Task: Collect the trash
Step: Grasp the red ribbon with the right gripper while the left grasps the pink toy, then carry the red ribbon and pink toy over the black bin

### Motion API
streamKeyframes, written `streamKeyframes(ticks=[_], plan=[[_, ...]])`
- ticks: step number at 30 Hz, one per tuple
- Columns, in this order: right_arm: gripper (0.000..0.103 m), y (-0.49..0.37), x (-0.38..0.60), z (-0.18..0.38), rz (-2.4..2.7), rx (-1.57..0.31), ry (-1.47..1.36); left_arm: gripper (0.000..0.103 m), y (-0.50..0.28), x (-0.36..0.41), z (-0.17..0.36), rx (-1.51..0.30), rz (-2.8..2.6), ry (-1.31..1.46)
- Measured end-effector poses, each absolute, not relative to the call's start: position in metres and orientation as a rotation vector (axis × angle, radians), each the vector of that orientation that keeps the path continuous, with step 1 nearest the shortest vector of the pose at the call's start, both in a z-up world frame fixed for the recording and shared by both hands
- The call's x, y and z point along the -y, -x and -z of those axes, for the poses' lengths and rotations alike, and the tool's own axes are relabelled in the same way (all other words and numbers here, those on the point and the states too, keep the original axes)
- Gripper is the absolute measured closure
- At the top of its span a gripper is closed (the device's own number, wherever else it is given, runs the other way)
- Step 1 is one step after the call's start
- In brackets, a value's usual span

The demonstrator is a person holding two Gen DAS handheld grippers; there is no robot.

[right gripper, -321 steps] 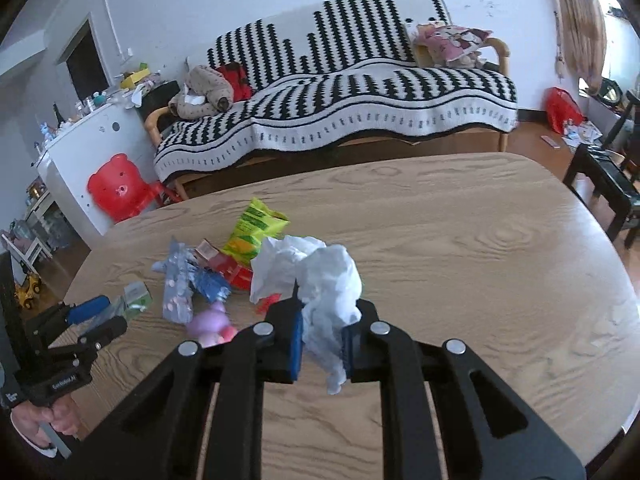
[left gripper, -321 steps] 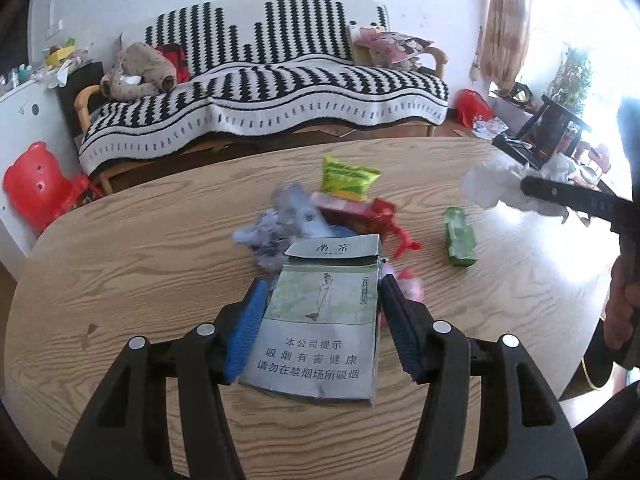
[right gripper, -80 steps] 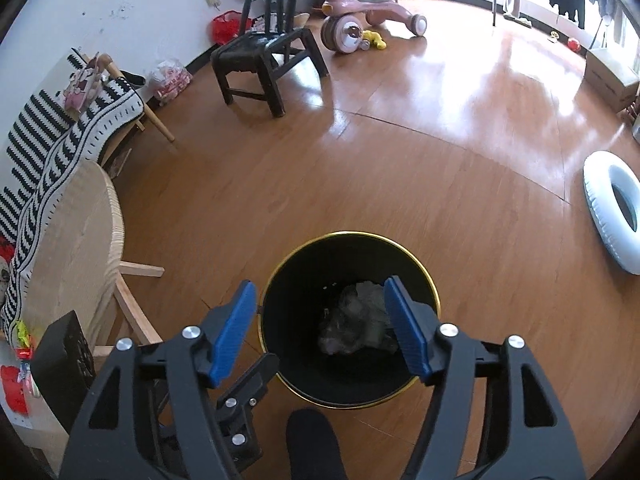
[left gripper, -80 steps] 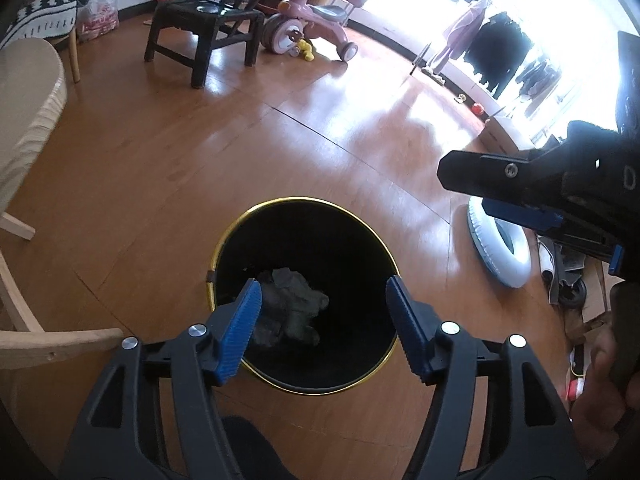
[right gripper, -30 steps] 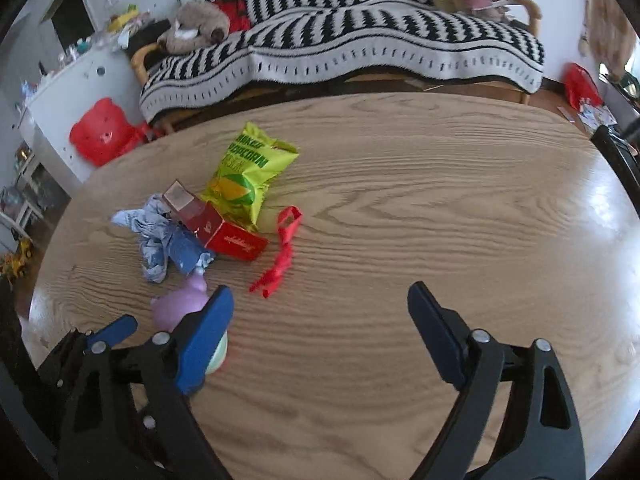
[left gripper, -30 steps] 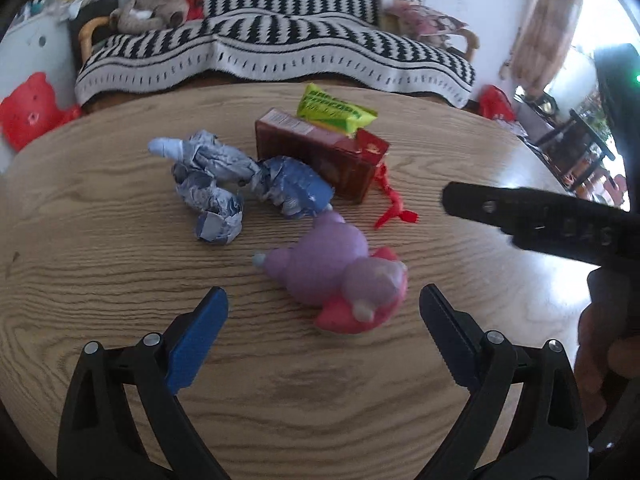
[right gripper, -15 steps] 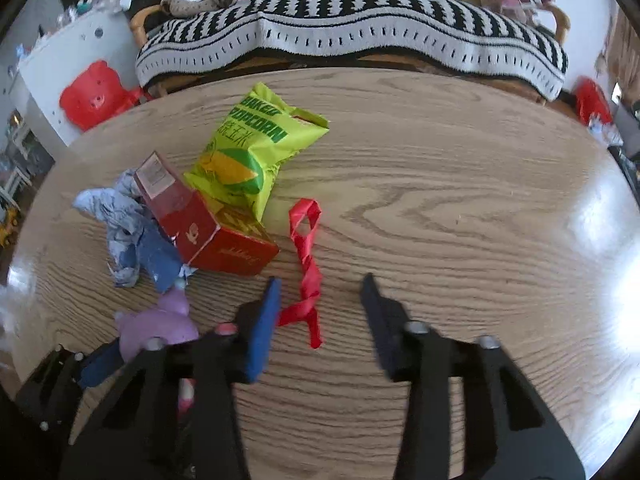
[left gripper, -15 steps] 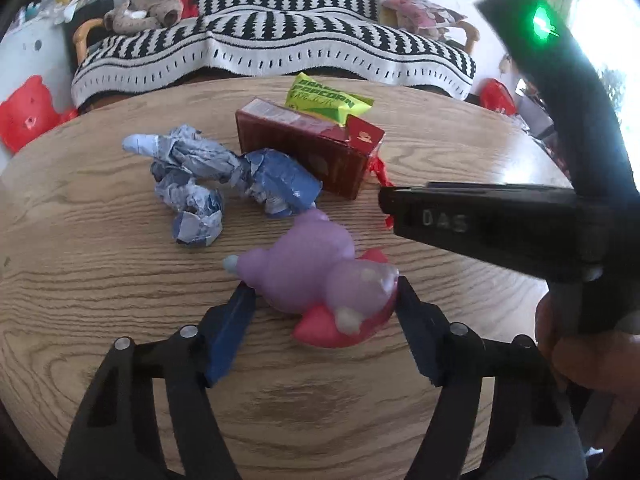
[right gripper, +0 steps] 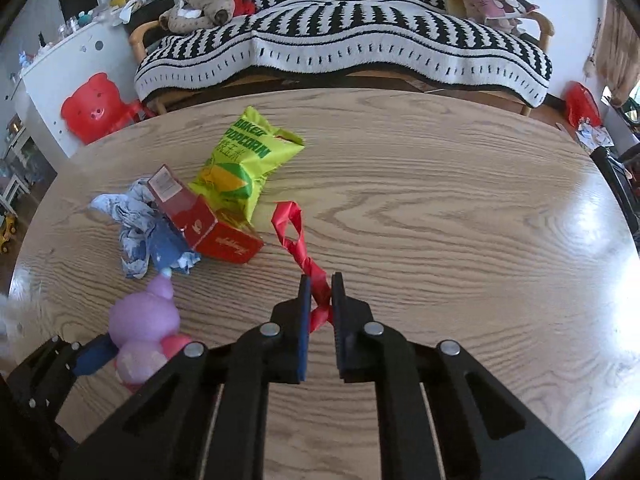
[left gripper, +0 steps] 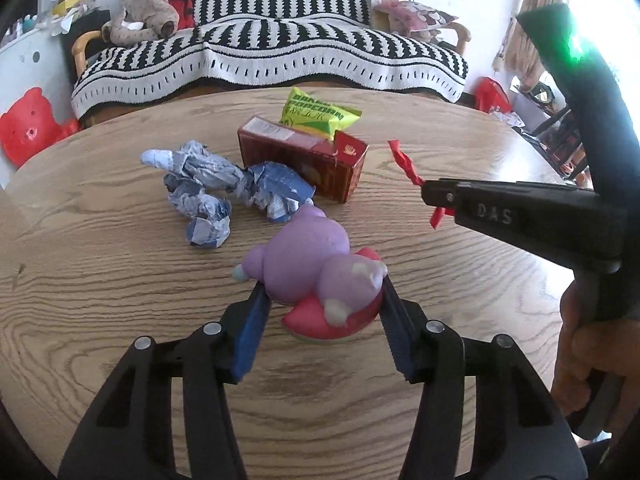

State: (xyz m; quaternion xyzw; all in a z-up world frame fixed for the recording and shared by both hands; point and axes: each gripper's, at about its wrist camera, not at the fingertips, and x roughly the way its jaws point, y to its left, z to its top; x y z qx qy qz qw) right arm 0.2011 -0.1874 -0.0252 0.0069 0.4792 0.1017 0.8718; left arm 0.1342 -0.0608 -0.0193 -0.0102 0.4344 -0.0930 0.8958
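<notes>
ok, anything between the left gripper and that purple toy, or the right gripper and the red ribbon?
Nothing visible. The left gripper already brackets the purple toy, pads at its sides. The right gripper is pinched on the red ribbon at its near end.

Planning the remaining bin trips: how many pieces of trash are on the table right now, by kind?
Popcorn bag: 1
Red box: 1
Crumpled blue wrapper: 1
Red ribbon: 1
Purple toy: 1
Total: 5

Striped sofa (right gripper: 340, 36) behind wooden table (right gripper: 440, 208) — red bear stool (right gripper: 94, 106) left.
</notes>
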Motion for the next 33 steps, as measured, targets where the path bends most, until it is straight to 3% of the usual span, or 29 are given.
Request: streamKeyframes(ticks=[16, 33], plan=[[0.092, -0.128, 0.294, -0.015, -0.101, -0.919, -0.103, 0.051, -0.11, 0.124, -0.014, -0.818, 0.245, -0.063], [0.092, 0.052, 0.536, -0.035, 0.231, -0.848, -0.306, 0.051, -0.014, 0.356, -0.025, -0.784, 0.686, -0.185]])
